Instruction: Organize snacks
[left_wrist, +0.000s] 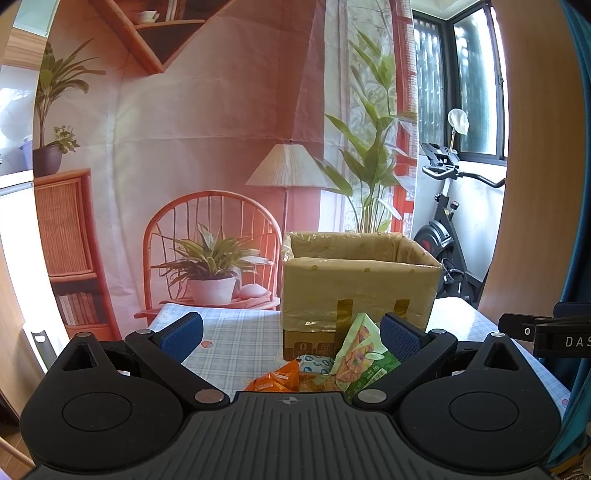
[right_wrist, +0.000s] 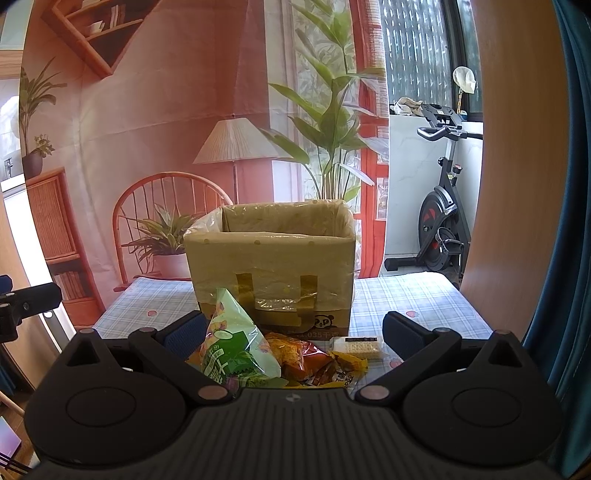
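Two grippers: left gripper (left_wrist: 291, 334) and right gripper (right_wrist: 293, 332) jaws wide apart, holding nothing.
Behind: plastic-lined brown cardboard box (right_wrist: 271, 266) on checked-cloth desk (right_wrist: 406, 295).
Snacks: green triangular snack bag (right_wrist: 232, 343) points upward, beside orange packets (right_wrist: 299, 356), before box.

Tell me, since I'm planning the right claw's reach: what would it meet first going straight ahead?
Probably the snack pile: the orange-red packet lies between the open right claw fingers, with the green bag by its left finger. The cardboard box stands behind. Depth is uncertain.
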